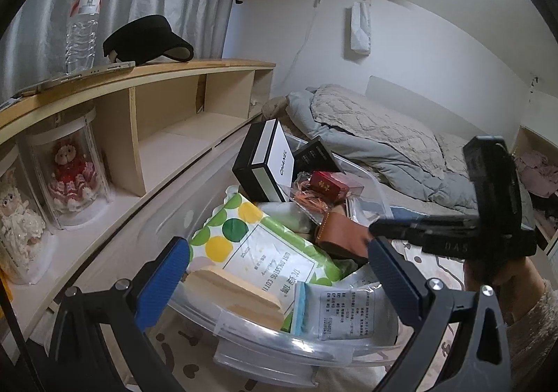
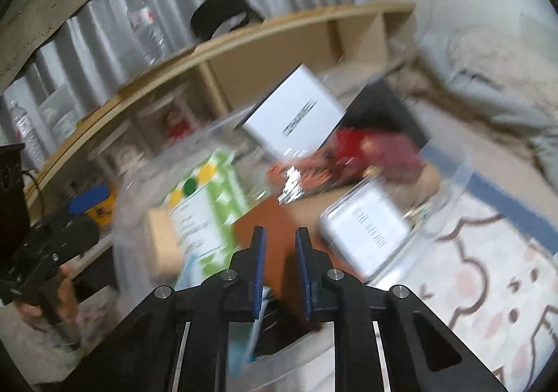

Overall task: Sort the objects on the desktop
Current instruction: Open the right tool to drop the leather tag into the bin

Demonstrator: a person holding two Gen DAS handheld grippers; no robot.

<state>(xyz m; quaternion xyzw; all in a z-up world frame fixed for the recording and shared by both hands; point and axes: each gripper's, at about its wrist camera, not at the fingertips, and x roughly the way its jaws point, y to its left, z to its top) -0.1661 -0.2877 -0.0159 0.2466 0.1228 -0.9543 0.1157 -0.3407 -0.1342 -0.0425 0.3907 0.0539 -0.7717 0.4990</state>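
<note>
The left gripper (image 1: 275, 273) hangs wide open over the near-left corner of the clear bin (image 1: 265, 339), above the green dotted pack (image 1: 258, 242). To its right, in the bin's middle, lies the brown leather case (image 1: 340, 235). The right gripper (image 2: 280, 242) is nearly closed over it, gripping nothing, so it might bump the case and miss.

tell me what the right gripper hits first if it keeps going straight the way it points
Most likely the brown leather pouch in the clear bin: it lies just beyond the right gripper, whose jaws stand narrow. Motion blur leaves depth uncertain.

Home bedroom: unmade bed (image 1: 376, 134) with quilt, curtains (image 1: 167, 1), dolls (image 1: 69, 172) on shelf.
</note>
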